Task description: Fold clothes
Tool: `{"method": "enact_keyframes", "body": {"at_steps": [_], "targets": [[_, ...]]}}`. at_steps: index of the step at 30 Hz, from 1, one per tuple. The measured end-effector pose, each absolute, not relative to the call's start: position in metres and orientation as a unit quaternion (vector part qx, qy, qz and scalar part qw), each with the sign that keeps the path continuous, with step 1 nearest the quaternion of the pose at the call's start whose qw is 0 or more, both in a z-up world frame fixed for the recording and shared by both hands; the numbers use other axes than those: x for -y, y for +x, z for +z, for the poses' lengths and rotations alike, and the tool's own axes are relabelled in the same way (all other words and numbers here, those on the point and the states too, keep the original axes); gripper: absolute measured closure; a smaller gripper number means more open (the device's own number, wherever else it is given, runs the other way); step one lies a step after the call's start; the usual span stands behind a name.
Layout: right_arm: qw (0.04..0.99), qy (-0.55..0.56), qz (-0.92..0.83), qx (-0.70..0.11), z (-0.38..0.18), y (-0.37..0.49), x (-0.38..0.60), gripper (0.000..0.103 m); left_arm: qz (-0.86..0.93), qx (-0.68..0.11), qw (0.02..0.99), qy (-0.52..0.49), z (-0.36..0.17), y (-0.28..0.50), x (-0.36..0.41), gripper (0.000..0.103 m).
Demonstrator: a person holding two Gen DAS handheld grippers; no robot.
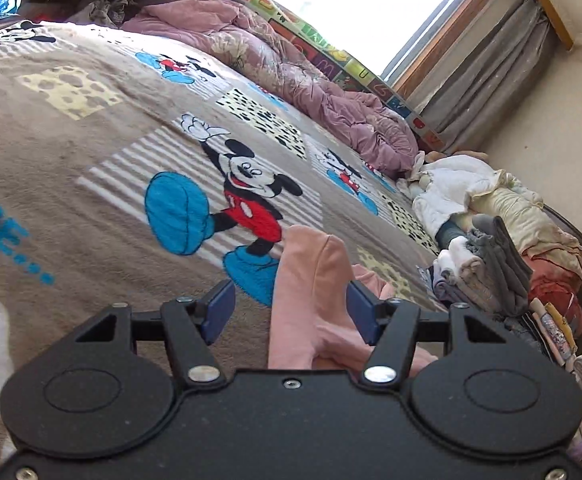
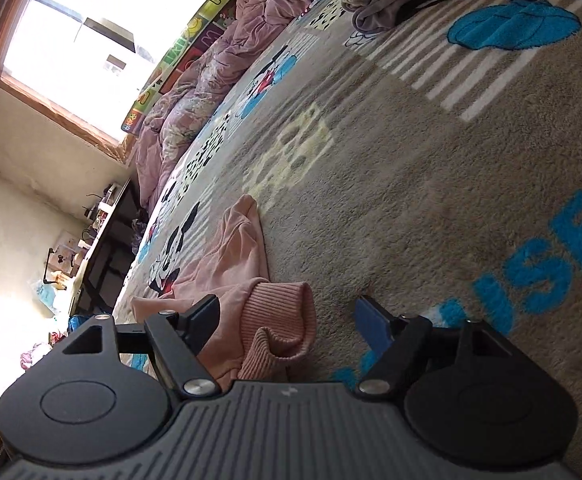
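Pink garment [image 1: 311, 304]: near end hidden beneath the left hand-held gripper [image 1: 289, 314] body at 6 o'clock; full outline cannot be told.
Ribbed cuff [image 2: 279, 320]: lower part covered by the right hand-held gripper [image 2: 287, 320] body.
Folded pile [image 1: 491, 272]: cut off at the 4 o'clock edge; single items indistinct.
Blue lettering [image 2: 543, 276]: cut at the 3 o'clock edge, word incomplete.
Shelf items [image 2: 67, 256]: too small to identify.
Window [image 1: 371, 8]: overexposed, outside unreadable.
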State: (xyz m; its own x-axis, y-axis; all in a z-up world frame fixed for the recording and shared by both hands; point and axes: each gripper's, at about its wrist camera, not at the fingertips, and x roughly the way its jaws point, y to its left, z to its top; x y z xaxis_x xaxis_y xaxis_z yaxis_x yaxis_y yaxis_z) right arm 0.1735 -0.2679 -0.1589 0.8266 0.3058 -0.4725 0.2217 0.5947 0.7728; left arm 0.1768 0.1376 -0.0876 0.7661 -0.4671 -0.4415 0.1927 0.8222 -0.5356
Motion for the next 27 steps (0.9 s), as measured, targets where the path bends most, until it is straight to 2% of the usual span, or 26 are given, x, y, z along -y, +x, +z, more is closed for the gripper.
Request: {"method": "enact_keyframes", "body": {"at_steps": [1,3,9,13,16,17,19,20,22,27], "targets": [[0.844,0.449,0.023,-0.292,-0.159,0.175,0.265,0.033,-0.169,-0.300,0.909,-0.235,-0.092,0.173,-0.145,0.043],[0.843,0.448,0.046,-0.294,-0.157,0.179,0.261,0.073,-0.149,-0.320,0.907,-0.229,-0.099,0.167,-0.159,0.043],[0.887,0.371,0.070,-0.265,-0.119,0.180,0.256,0.085,-0.188,-0.346,0.902,-0.179,-0.106,0.159,-0.136,0.044],[0.891,0.370,0.065,-0.255,-0.104,0.190,0.270,0.096,-0.219,-0.348,0.900,-0.143,-0.103,0.156,-0.118,0.044],[0.887,0.378,0.054,-0.259,-0.101,0.193,0.279,0.096,-0.226,-0.343,0.903,-0.128,-0.101,0.153,-0.111,0.044],[0.884,0.381,0.047,-0.266,-0.102,0.193,0.281,0.090,-0.225,-0.343,0.903,-0.129,-0.101,0.154,-0.111,0.044],[0.872,0.397,0.025,-0.284,-0.115,0.187,0.282,0.062,-0.223,-0.343,0.903,-0.130,-0.101,0.154,-0.111,0.044],[0.865,0.406,0.014,-0.294,-0.122,0.184,0.283,0.039,-0.222,-0.342,0.904,-0.131,-0.101,0.154,-0.111,0.044],[0.851,0.422,0.011,-0.314,-0.139,0.176,0.279,0.039,-0.220,-0.342,0.904,-0.132,-0.101,0.155,-0.111,0.044],[0.787,0.547,0.023,-0.284,-0.169,0.156,0.281,0.052,-0.218,-0.341,0.904,-0.136,-0.100,0.156,-0.111,0.044]]}}
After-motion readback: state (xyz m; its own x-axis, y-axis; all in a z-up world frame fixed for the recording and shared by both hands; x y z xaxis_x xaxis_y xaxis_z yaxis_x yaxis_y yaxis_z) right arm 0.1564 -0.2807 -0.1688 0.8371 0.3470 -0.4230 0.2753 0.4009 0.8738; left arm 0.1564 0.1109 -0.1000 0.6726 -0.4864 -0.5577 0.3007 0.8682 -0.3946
